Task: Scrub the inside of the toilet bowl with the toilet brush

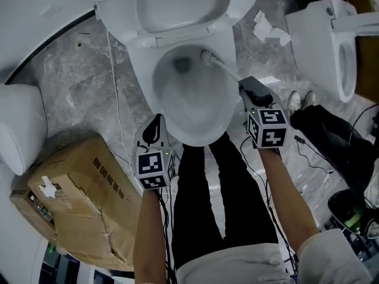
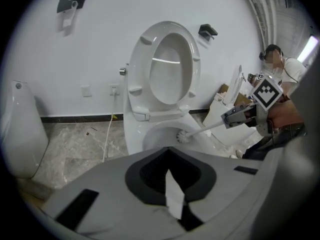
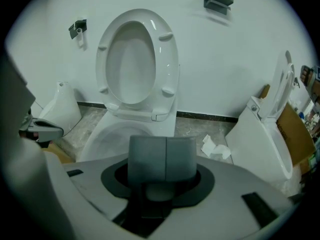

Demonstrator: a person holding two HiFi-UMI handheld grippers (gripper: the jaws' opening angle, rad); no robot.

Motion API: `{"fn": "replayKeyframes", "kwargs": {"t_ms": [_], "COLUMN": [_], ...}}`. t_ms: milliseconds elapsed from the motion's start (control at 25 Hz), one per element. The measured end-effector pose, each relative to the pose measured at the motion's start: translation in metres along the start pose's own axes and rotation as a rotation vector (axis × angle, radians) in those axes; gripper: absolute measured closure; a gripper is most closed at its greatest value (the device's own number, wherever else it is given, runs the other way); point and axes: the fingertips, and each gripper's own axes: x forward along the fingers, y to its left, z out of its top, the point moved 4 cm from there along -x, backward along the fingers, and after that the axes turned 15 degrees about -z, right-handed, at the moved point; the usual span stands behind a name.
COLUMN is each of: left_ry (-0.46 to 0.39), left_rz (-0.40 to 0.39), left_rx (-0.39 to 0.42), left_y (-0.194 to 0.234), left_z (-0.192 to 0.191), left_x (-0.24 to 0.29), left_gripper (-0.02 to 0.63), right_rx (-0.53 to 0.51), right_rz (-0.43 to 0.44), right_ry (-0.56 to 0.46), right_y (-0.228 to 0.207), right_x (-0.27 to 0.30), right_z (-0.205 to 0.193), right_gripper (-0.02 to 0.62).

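At the bowl's near left rim, the left gripper (image 1: 153,129) hovers with jaws pressed together, empty; the white ceramic toilet bowl (image 1: 195,108) lies ahead of them. The right gripper (image 1: 247,87) pinches the white long-handled toilet brush (image 1: 228,70), whose bristle head (image 1: 207,56) lies beyond its jaws, inside the bowl

White toilet brush (image 1: 208,57) slants, head inside open toilet bowl (image 1: 195,123).

Two toilets (image 1: 155,93) (image 1: 308,28), perhaps three; one brush (image 1: 208,57)
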Motion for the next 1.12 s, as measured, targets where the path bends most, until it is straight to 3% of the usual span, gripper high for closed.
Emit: {"fn": "replayKeyframes", "kwargs": {"t_ms": [160, 320, 560, 720, 880, 1000, 1120], "left_ry": [0.012, -0.002, 0.016, 0.010, 0.005, -0.045, -0.066], "left_rz": [-0.023, -0.035, -0.069, -0.008, 0.040, 0.083, 0.095], "left_rx": [0.015, -0.002, 0.034, 0.091, 0.033, -0.019, -0.028], "left_y": [-0.015, -0.022, -0.020, 0.004, -0.015, -0.026, -0.039], "left_z": [-0.009, -0.005, 0.004, 0.018, 0.009, 0.012, 0.010], "left_x": [0.010, 0.021, 0.010, -0.016, -0.034, -0.037, -0.035], "left_gripper": [0.580, 0.580, 0.580, 0.580, 0.580, 0.580, 0.580], "right_rx": [0.016, -0.023, -0.073, -0.121, -0.161, -0.189, -0.207], "right_rz": [0.007, 0.012, 0.017, 0.050, 0.073, 0.095, 0.110], "right_ry": [0.027, 0.025, 0.015, -0.016, 0.015, 0.014, 0.020], "right_y": [-0.006, -0.010, -0.017, -0.009, -0.022, -0.027, -0.028], "right_x": [-0.003, -0.005, -0.011, -0.006, -0.021, -0.022, -0.029], "right_z": [-0.011, -0.010, -0.030, -0.020, -0.039, -0.044, -0.055], "right_gripper": [0.422, 0.422, 0.422, 0.420, 0.420, 0.420, 0.420]}}
